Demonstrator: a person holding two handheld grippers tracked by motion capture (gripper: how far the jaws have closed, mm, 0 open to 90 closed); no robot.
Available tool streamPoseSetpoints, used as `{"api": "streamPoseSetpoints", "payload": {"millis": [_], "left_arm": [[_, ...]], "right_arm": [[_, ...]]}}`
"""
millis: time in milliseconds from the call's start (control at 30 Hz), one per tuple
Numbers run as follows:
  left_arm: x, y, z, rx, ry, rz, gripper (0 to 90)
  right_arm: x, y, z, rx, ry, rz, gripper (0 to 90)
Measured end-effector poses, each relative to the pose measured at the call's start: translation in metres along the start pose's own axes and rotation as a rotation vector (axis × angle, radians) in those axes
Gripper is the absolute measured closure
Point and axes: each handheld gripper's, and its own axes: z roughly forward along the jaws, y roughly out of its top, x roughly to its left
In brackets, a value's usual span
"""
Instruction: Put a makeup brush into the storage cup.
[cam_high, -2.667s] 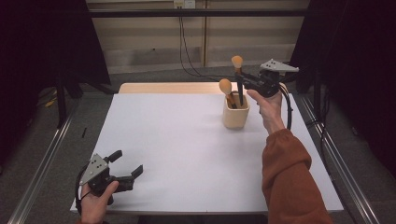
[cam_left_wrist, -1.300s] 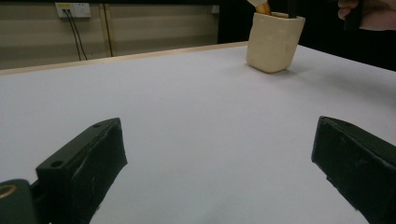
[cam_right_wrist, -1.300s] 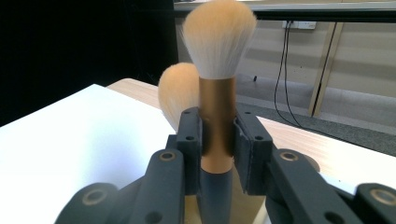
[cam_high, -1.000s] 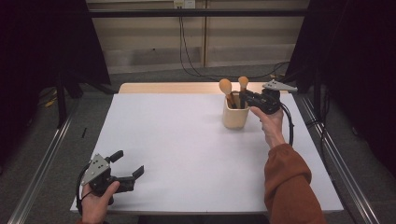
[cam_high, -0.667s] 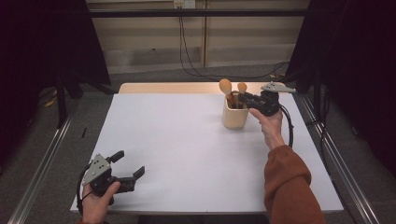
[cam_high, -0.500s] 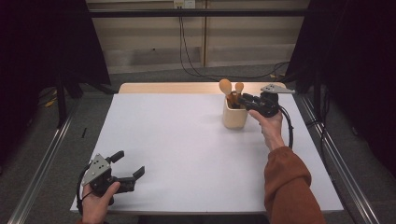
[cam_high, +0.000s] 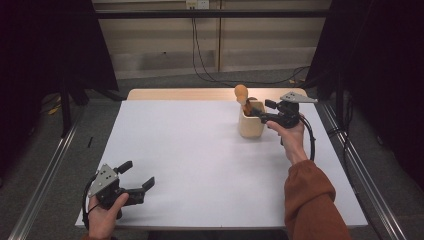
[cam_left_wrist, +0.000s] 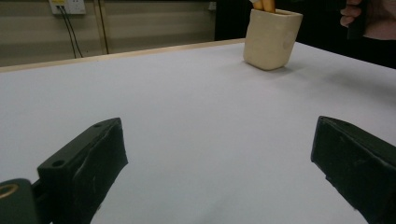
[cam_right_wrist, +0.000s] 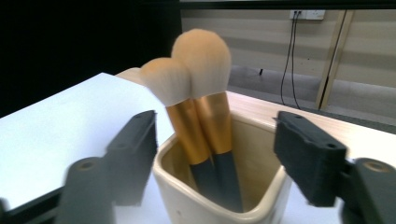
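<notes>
A cream cup (cam_high: 251, 125) stands at the far right of the white table (cam_high: 200, 160). Two makeup brushes with tan heads (cam_right_wrist: 201, 60) and orange ferrules stand in it and lean together. One brush head (cam_high: 241, 92) sticks up over the rim. My right gripper (cam_high: 260, 110) hovers at the cup's rim. Its jaws have just been opening and now stand apart on either side of the brush handles without touching them (cam_right_wrist: 215, 154). My left gripper (cam_high: 135, 177) rests open near the front left edge with nothing between its jaws (cam_left_wrist: 219, 172). The left gripper view has the cup (cam_left_wrist: 271, 39) far off.
A wooden strip (cam_high: 180, 94) runs along the table's far edge. Metal rails (cam_high: 45, 180) flank the table on both sides. Cables (cam_high: 200, 60) hang down the back wall to the floor, and dark curtains stand left and right.
The right gripper came down with a brush, set it in the cup beside the other one, and opened its jaws. The left gripper stayed where it was.
</notes>
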Motion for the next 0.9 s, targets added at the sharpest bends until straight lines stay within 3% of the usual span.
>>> {"api": "streamPoseSetpoints", "payload": {"millis": [67,333,533,700,767,900], "left_arm": [[0.0,0.0,0.0,0.002,0.002,-0.001,3.4],[-0.001,-0.001,-0.002,0.001,0.008,0.004,3.3],[-0.001,-0.001,-0.005,-0.005,0.013,0.005,3.3],[-0.001,-0.001,-0.005,-0.006,0.01,0.007,3.3],[-0.001,-0.001,-0.006,-0.006,0.011,0.007,3.3],[-0.001,-0.001,-0.007,-0.009,0.014,0.006,3.3]], "right_arm": [[0.003,-0.003,0.0,0.005,0.003,-0.013,23.0],[0.005,-0.012,-0.011,-0.009,0.033,0.057,6.4],[0.008,-0.017,-0.024,-0.009,0.046,0.063,3.8],[0.012,-0.02,-0.032,-0.024,0.011,0.062,2.7],[0.015,-0.023,-0.034,-0.022,-0.039,0.046,3.2],[0.017,-0.027,-0.04,-0.029,-0.039,0.043,1.4]]}}
